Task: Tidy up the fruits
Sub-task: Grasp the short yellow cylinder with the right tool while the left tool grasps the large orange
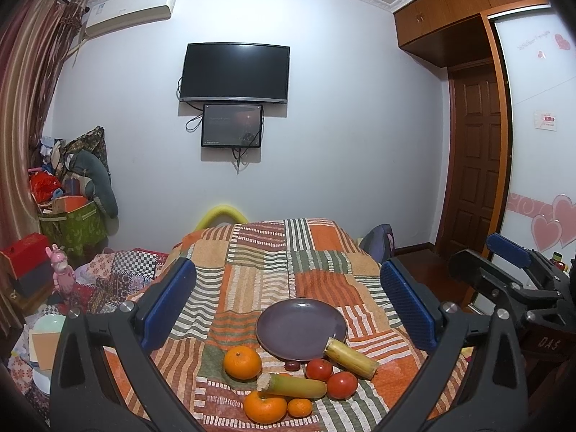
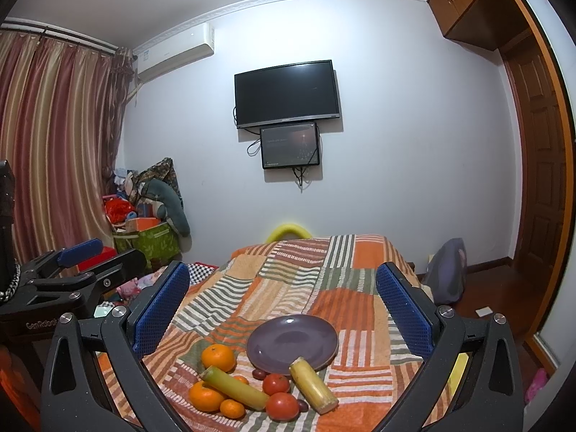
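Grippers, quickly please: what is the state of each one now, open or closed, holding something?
Left gripper: open, holding nothing.
Right gripper: open, holding nothing.

You face a pale lilac wall (image 1: 342, 126) with a black wall-mounted television (image 1: 234, 73), a smaller dark screen (image 1: 232, 126) just below it, white air conditioner (image 2: 176, 53) near striped maroon curtains (image 2: 54, 136), brown panelled wooden door (image 1: 475, 151) on your right, patchwork orange striped bedcover (image 2: 288, 280) under you.
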